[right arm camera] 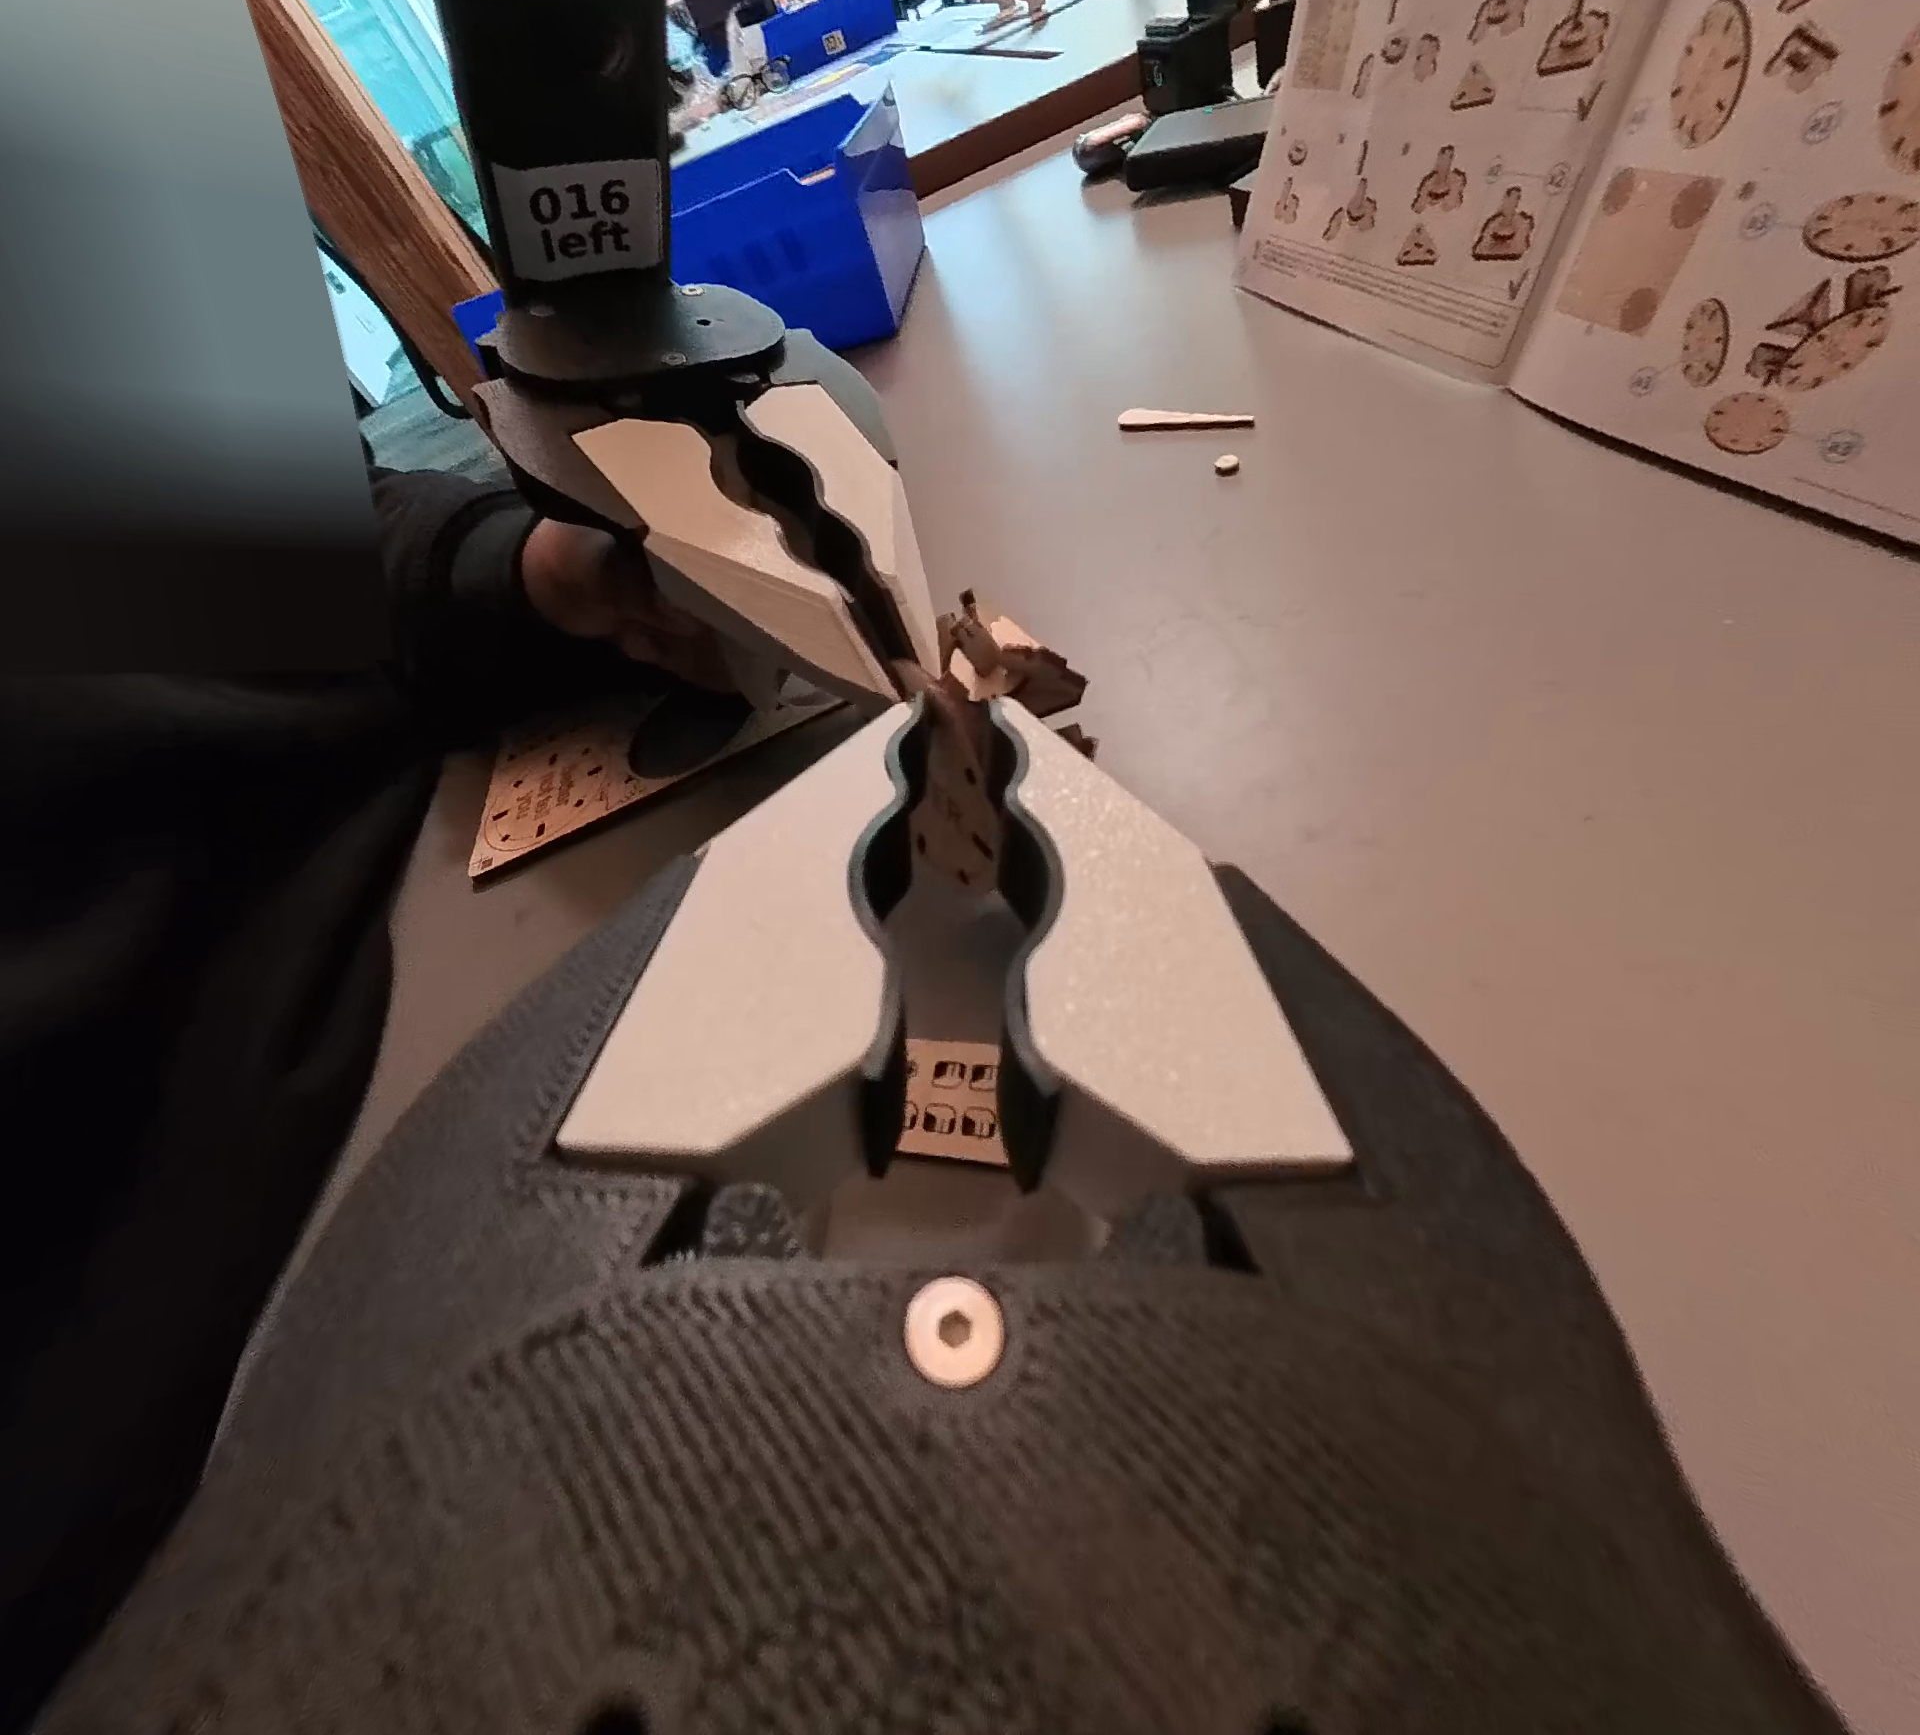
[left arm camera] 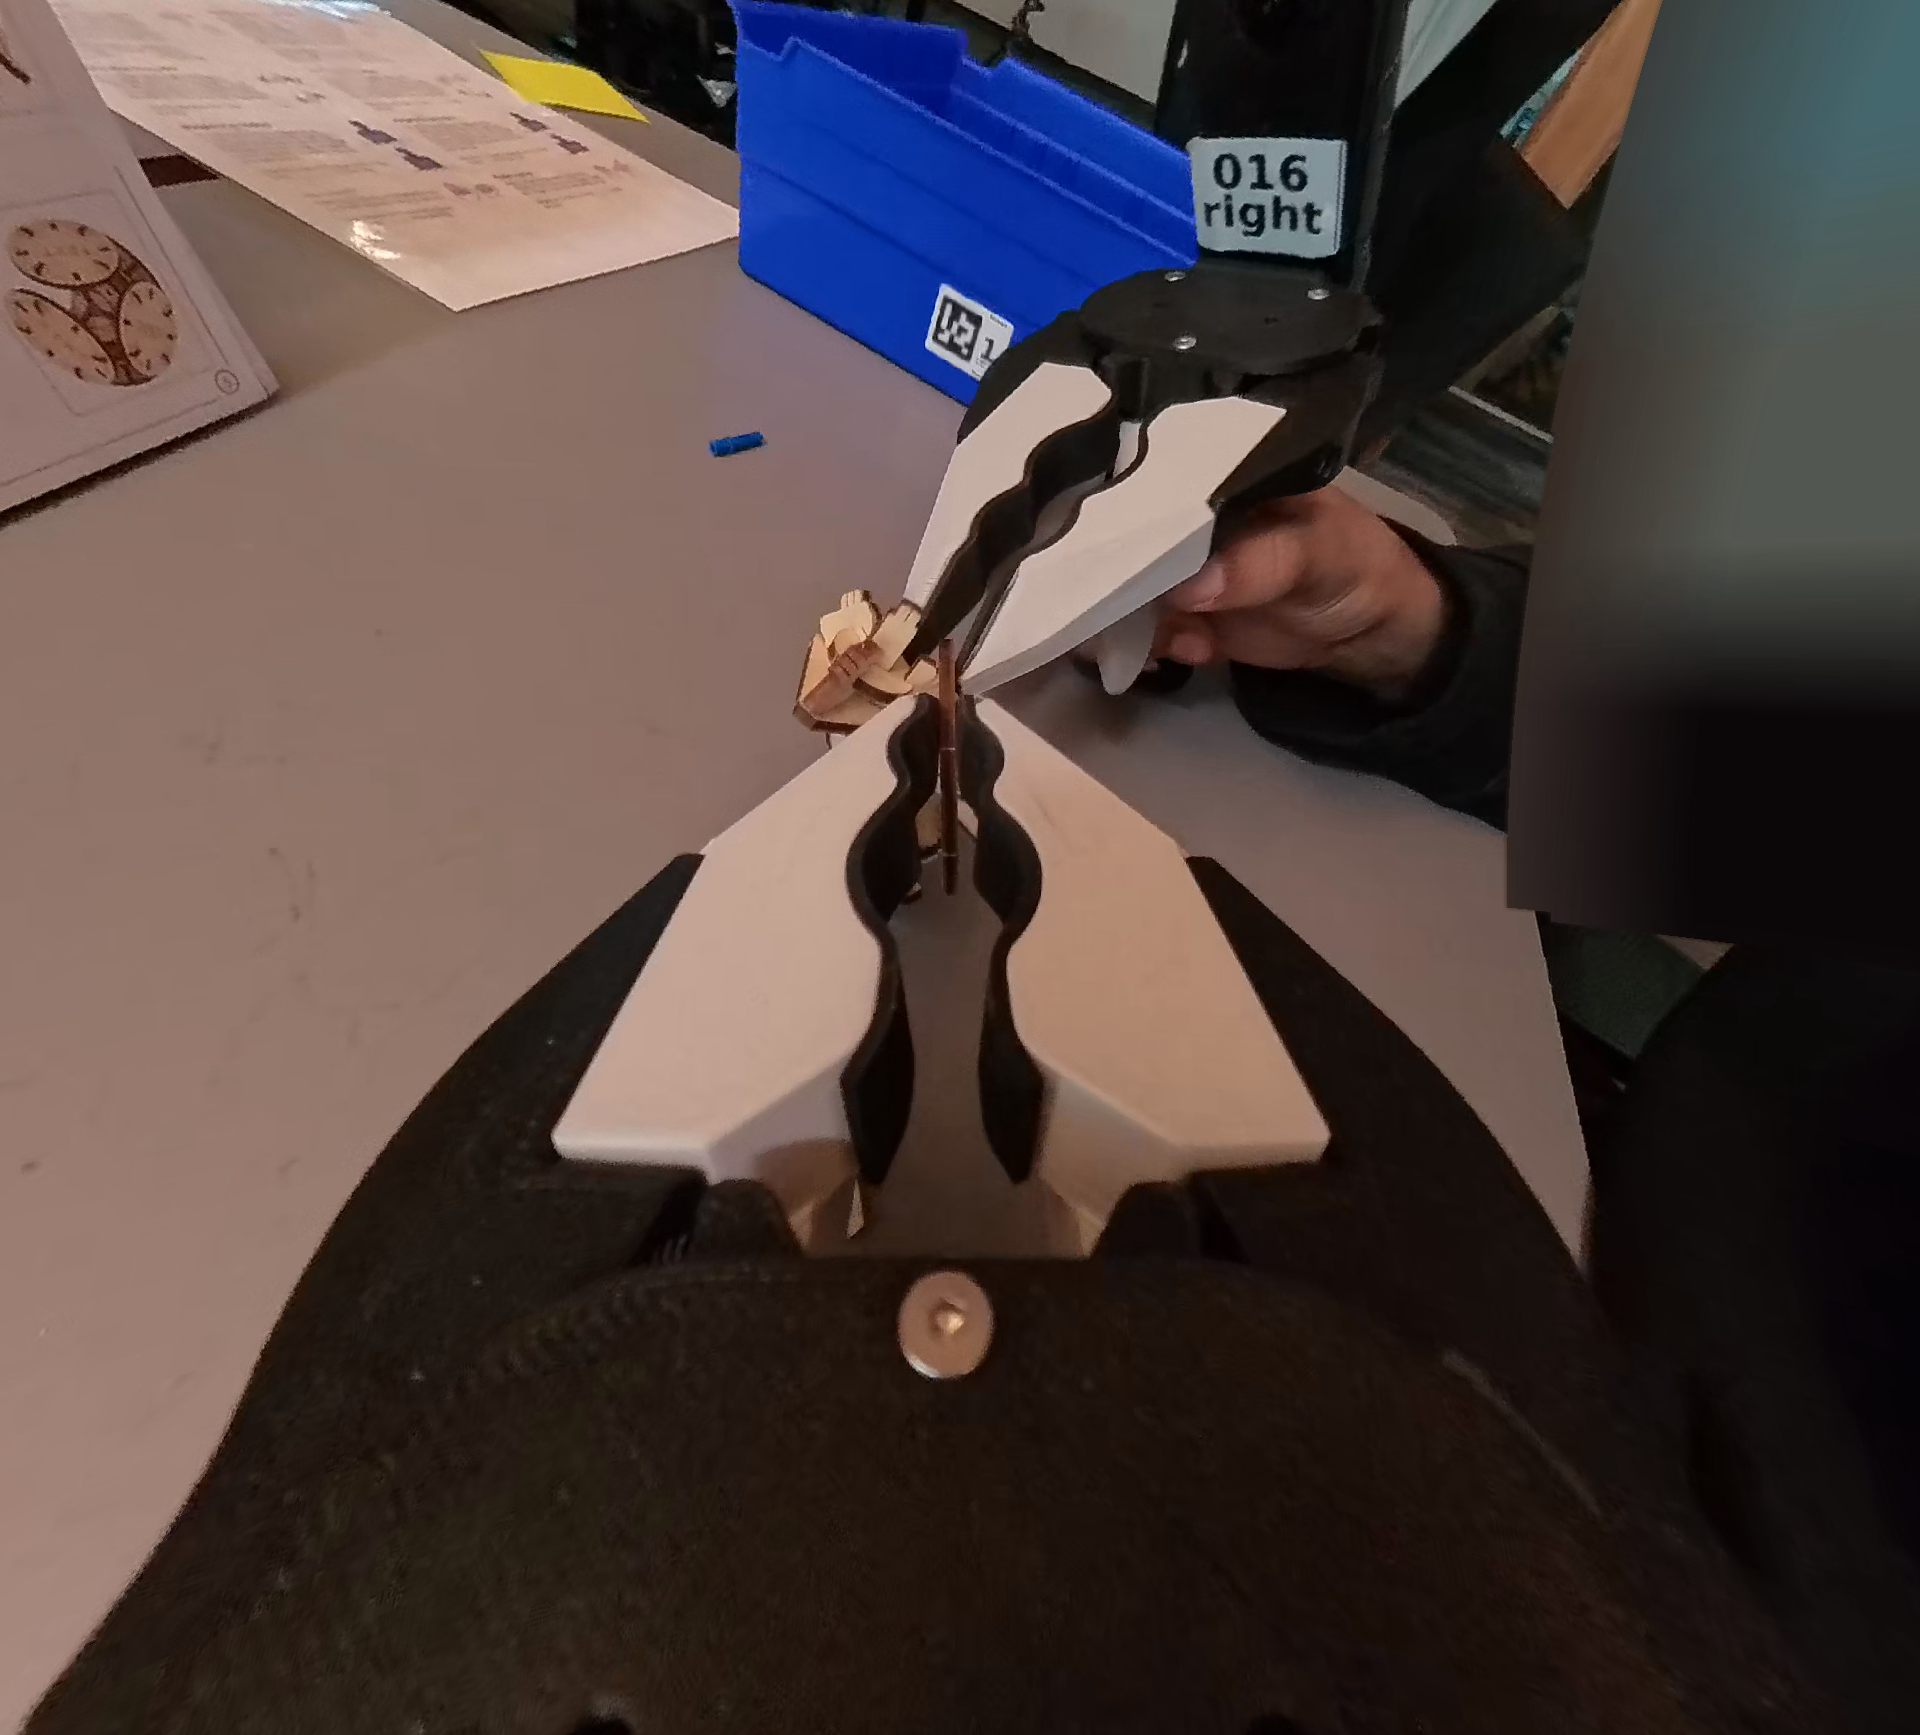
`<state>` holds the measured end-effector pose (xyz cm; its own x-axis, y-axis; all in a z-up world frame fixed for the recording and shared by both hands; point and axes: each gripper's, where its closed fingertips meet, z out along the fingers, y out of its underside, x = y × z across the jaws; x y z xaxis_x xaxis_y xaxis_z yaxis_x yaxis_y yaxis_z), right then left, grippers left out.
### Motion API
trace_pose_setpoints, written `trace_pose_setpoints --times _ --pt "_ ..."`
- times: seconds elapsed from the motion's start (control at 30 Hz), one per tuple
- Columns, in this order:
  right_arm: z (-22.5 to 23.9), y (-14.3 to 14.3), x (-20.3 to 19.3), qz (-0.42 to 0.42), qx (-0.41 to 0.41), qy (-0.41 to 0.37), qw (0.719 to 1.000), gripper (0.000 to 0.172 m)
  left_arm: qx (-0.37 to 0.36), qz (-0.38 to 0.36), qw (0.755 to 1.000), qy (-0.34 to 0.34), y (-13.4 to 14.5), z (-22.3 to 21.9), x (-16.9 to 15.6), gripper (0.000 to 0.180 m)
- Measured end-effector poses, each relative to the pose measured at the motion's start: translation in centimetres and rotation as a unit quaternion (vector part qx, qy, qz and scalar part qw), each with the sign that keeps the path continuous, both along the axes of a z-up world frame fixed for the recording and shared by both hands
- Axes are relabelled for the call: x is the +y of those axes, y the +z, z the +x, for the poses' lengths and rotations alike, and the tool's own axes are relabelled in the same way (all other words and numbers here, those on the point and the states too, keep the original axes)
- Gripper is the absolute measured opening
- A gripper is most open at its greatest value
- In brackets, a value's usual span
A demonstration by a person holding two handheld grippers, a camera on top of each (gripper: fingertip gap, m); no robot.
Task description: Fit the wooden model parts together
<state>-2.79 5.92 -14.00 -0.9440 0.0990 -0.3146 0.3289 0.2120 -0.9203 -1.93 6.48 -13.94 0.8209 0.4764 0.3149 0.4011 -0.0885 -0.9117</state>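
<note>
Thin laser-cut wooden disc [left arm camera: 949, 771], seen edge-on, is pinched by the left gripper [left arm camera: 948, 711]; the right gripper [right arm camera: 951, 709] clamps the notched wooden assembly [left arm camera: 857, 667].

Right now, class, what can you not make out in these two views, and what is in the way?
- Right gripper: whether its jaws pinch anything; tips crowded, both views.
- Disc: face half hidden by fingers, right view; edge-on, left view.
- Wooden model: base hidden behind left gripper, left view.
- Bin: contents behind its wall, left view.
</note>
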Motion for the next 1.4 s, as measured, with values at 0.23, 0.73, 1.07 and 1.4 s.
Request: trace_pose_setpoints --times 0.23,0.73,1.07,1.4 --pt "-0.1 -0.2 0.0 0.01 0.026 -0.005 1.0 0.007 0.009 -0.008 1.0 0.021 -0.2 -0.1 0.1 0.0" --pt "-0.7 -0.3 -0.3 0.013 0.034 -0.024 0.999 0.006 -0.005 0.0 1.0 0.029 -0.5 -0.6 -0.1 0.0" --pt "-2.0 0.7 0.2 -0.007 0.042 -0.069 0.997 0.017 -0.047 0.055 0.997 0.036 -0.1 -1.5 -0.9 0.0" --pt "-1.9 -0.3 -0.4 0.045 0.079 -0.095 0.991 0.014 -0.005 0.014 0.998 0.061 -0.2 -1.5 -0.8 0.0"
